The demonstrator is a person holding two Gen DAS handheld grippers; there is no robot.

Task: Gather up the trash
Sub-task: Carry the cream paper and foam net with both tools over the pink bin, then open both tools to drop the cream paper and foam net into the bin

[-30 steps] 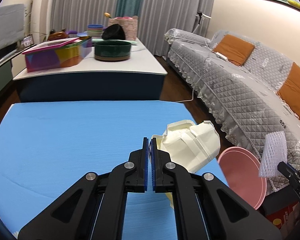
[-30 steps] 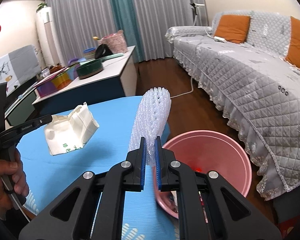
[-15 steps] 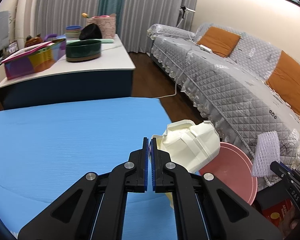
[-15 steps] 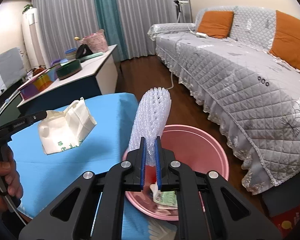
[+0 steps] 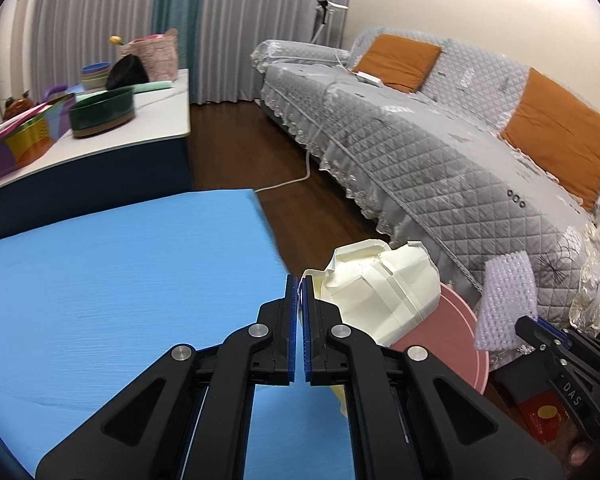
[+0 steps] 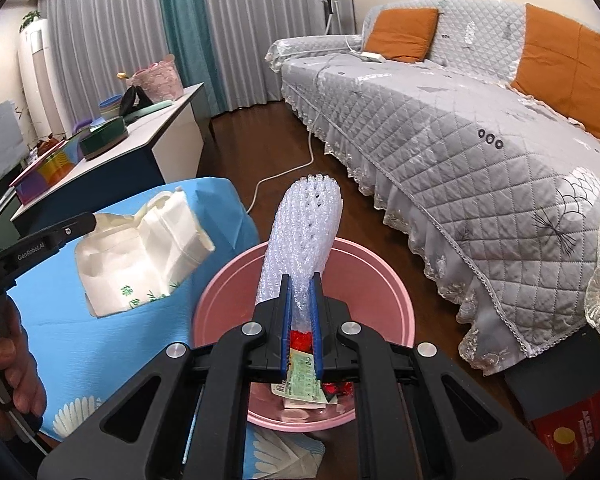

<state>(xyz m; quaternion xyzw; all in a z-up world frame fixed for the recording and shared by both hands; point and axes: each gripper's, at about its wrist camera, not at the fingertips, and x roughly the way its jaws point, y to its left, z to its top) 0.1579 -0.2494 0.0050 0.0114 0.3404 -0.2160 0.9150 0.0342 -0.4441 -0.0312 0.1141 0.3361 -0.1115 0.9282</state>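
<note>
Now your left gripper (image 5: 300, 280) sits lower centre of the left wrist view, jaws pinched together on an edge of a crumpled cream paper bag (image 5: 384, 292). That bag hangs just right of the fingers, overlapping the pink bin (image 5: 466, 344) at lower right. Blue cloth of the table (image 5: 120, 280) fills the lower left.

Your right gripper (image 6: 300, 280) is in the lower centre of the right wrist view, jaws clamped on the lower end of a white foam net sleeve (image 6: 304, 232). The sleeve stands upright above the fingers, directly over the bin's opening. Inside the bin, low in the frame: a printed paper scrap (image 6: 302, 376) and red wrappers (image 6: 300, 338).

In that same view the bag shows at centre left, green print on its lower face, hanging over the blue cloth just left of the bin rim. A hand (image 6: 4, 376) grips the left tool's handle at the lower left edge.

Grey quilted sofa (image 6: 460, 140) with 2 orange cushions, upper right.
</note>
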